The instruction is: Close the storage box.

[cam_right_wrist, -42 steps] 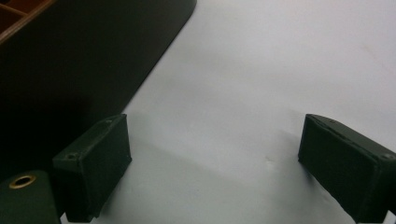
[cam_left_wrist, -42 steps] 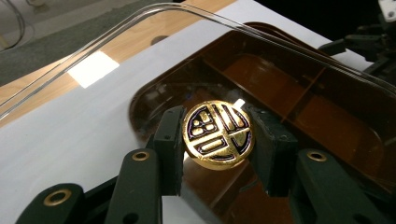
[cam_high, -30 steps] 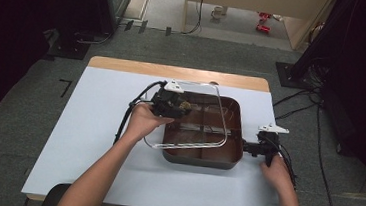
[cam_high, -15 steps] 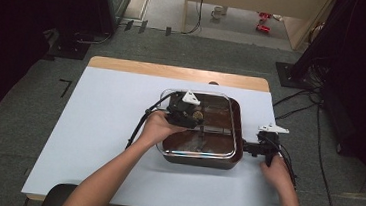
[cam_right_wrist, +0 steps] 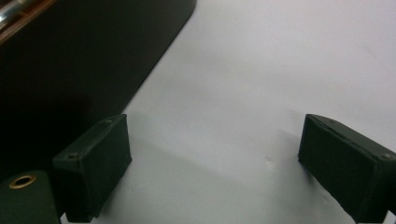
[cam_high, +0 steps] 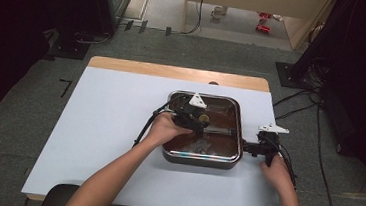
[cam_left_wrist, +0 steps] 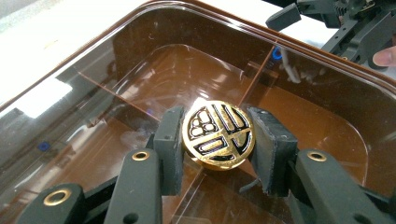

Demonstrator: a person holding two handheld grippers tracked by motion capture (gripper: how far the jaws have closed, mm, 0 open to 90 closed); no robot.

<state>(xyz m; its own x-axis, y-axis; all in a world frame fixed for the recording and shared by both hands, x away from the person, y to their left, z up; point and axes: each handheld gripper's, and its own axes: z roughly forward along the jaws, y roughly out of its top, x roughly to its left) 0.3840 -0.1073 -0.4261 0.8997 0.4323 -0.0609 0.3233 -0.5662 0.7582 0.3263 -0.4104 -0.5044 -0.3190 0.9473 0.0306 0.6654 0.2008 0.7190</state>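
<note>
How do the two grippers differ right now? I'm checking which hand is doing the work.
The left gripper is shut on the round gold knob of the clear lid; the right gripper stands open with nothing between its jaws. The left gripper is over the brown tray; the right gripper rests beside the tray's right side on the white table. Both have black padded jaws and are hand-held.

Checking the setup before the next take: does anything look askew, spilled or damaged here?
Nothing stands out. The clear lid sits squarely on the brown rectangular pan, the left gripper shut on its round gold knob; no spill shows on the white table.
</note>
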